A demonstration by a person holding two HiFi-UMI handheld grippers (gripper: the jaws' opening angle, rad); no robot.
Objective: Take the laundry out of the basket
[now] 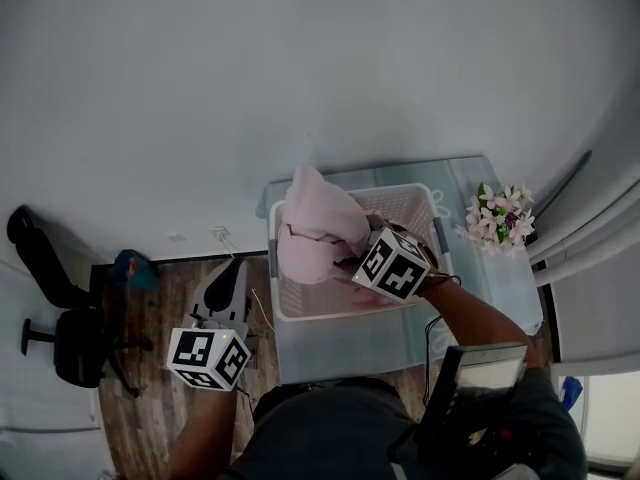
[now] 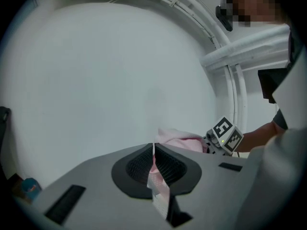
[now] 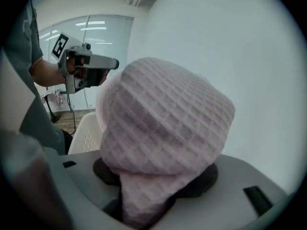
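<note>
A white laundry basket (image 1: 412, 192) stands on a glass table (image 1: 505, 288). A pink waffle-weave towel (image 1: 315, 226) is lifted above the basket's left half. My right gripper (image 1: 352, 264) is shut on it, and in the right gripper view the towel (image 3: 165, 128) bulges over the jaws and hides the pads. My left gripper (image 1: 230, 278) hangs left of the table, over the wooden floor and apart from the basket. Its jaws are almost together on a thin pale pink strip (image 2: 157, 183) that hangs down between the pads (image 2: 170, 164).
A bunch of white and pink flowers (image 1: 500, 218) stands on the table right of the basket. A black office chair (image 1: 70, 343) and a blue object (image 1: 132, 266) are on the floor at the left. A plain white wall lies beyond the table.
</note>
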